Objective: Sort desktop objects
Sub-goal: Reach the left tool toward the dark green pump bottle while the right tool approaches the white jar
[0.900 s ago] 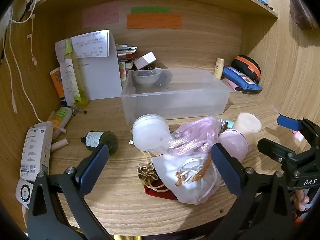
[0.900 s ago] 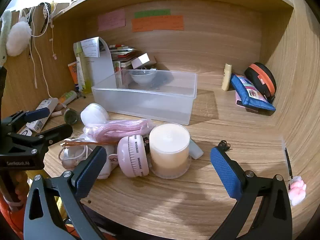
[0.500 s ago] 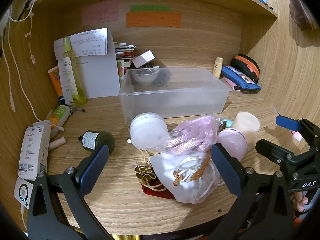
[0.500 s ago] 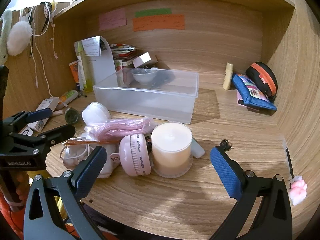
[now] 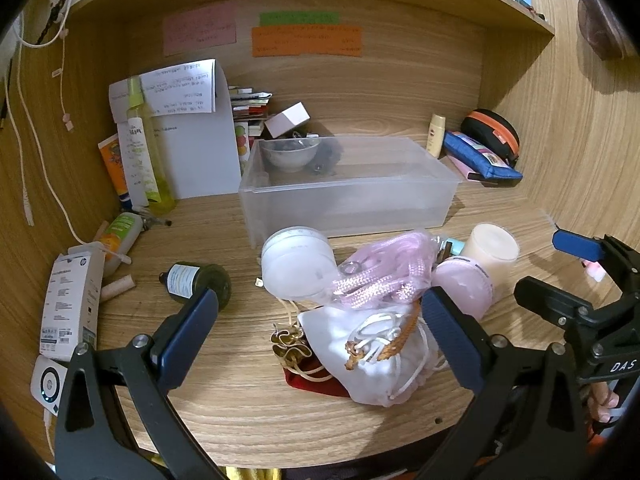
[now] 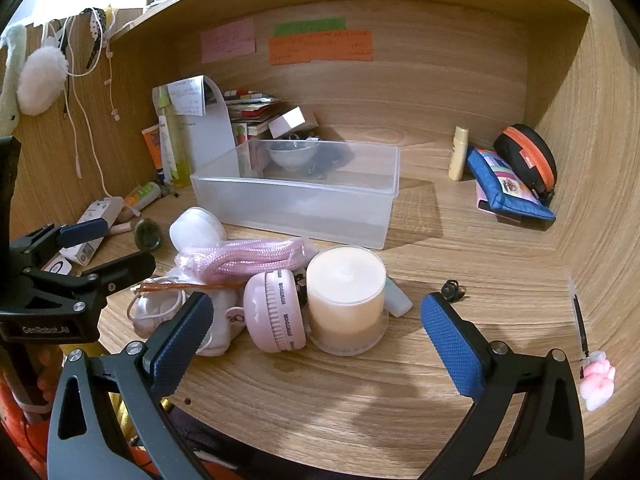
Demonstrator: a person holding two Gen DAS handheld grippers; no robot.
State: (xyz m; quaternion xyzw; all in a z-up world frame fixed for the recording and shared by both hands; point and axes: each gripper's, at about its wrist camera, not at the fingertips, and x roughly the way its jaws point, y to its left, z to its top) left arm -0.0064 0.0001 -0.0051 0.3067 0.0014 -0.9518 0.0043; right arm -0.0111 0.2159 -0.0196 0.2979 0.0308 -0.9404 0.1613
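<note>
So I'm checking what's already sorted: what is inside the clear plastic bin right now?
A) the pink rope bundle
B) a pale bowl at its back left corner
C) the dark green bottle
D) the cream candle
B: a pale bowl sits in the clear plastic bin; nothing else listed is inside.

Along the table's (image 6: 460, 248) back wall you are seeing pink, green and orange paper notes (image 6: 320, 42) sticking to the wood. White cords (image 5: 24, 128) are hanging down the left wall, beside a fluffy white pompom (image 6: 40, 80).
</note>
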